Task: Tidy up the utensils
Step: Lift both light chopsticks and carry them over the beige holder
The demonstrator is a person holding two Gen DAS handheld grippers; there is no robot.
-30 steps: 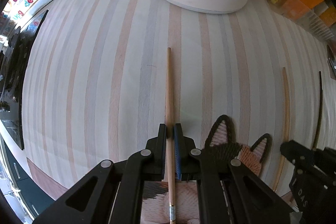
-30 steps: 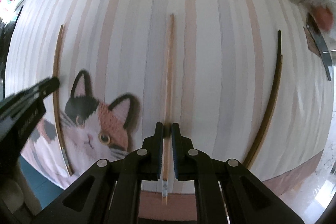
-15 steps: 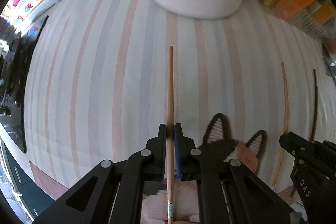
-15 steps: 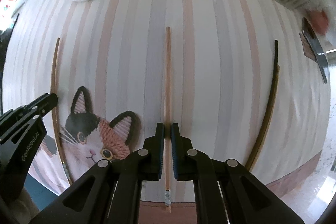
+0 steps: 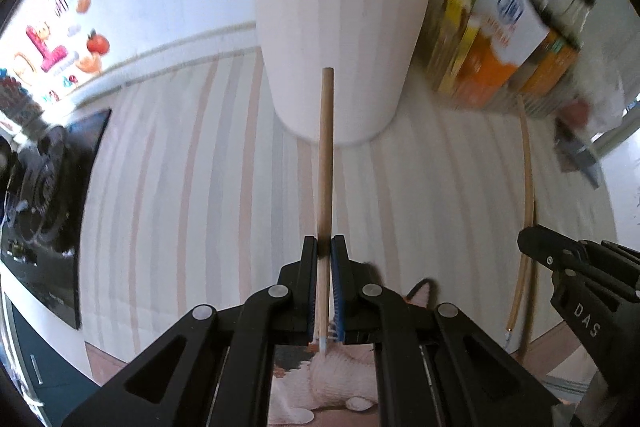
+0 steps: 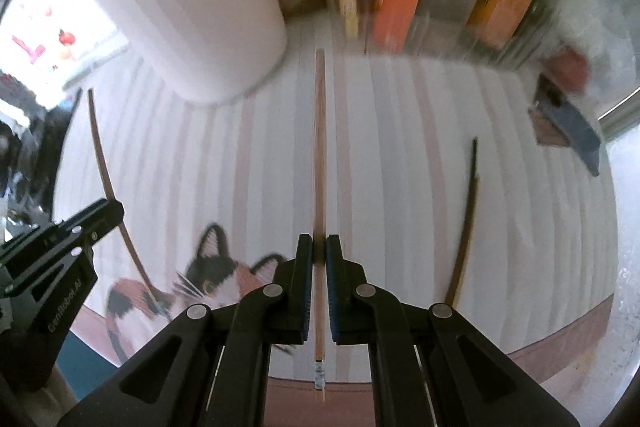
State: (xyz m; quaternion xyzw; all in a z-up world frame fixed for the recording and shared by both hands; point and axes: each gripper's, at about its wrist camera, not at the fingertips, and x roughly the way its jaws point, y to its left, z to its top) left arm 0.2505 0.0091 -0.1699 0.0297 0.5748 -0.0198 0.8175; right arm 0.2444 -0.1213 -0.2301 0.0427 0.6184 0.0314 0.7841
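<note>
wooden chopstick (image 5: 325,195) sits clamped in the left gripper (image 5: 325,247), its long axis running straight ahead along the fingers, tip pointing at the white cup (image 5: 340,39) just beyond. the right gripper (image 6: 319,247) is likewise closed narrow on its own chopstick (image 6: 319,163), with the cup ahead and to its left, so the left hand looks nearer. two more chopsticks (image 6: 466,219) lie loose on the striped mat (image 5: 180,187). open room lies all around the cup; boxes (image 5: 492,59) crowd the far right.
</note>
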